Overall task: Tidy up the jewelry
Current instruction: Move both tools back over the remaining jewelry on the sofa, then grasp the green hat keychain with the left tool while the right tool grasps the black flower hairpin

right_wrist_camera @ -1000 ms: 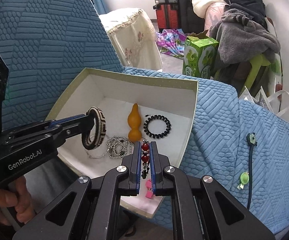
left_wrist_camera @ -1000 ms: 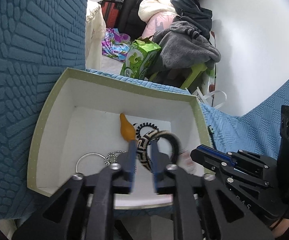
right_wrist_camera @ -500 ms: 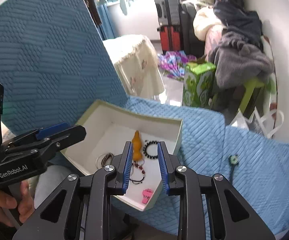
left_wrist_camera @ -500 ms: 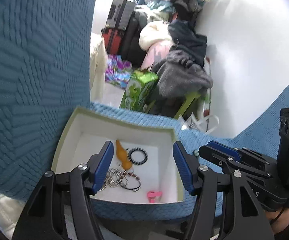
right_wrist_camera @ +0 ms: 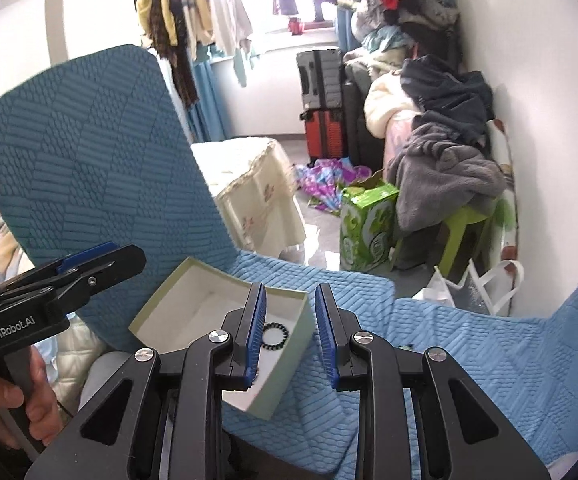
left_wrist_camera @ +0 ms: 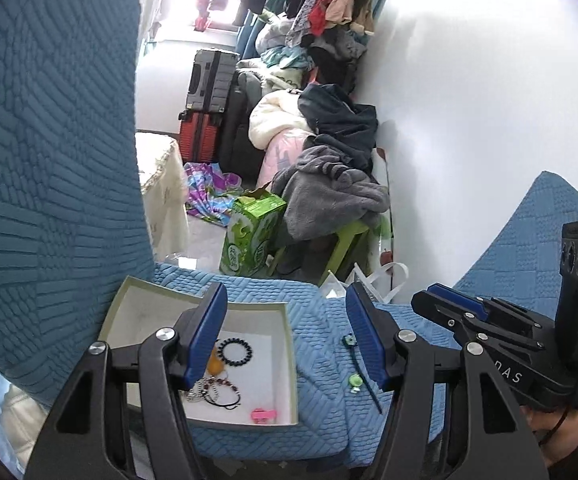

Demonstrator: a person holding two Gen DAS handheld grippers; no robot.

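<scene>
Both claws hang empty above the blue quilted sofa cover.

Left wrist view: the left claw (left_wrist_camera: 287,338) has just been opening and stands spread wide, nothing between its blue pads. Below and left of it sits the pale green cardboard box with a white inside (left_wrist_camera: 294,364), holding one black coil hair tie (left_wrist_camera: 234,351), one orange gourd-shaped pendant (left_wrist_camera: 213,363), a tangle of bead strings and thin bracelets (left_wrist_camera: 217,390) too knotted to count, and one pink clip (left_wrist_camera: 264,414). One piece remains outside: a dark cord with two green charms (left_wrist_camera: 359,372) lying on the sofa cover (left_wrist_camera: 321,360) right of the box, its long axis running away from the camera, just inside this claw's right finger.

Right wrist view: the right claw (right_wrist_camera: 291,334) has also just been opening, its pads parted a little, with nothing between them. The box (right_wrist_camera: 289,368) lies under its left finger; the cord is nearly hidden behind its right finger. The left claw looks nearer the cord.
</scene>
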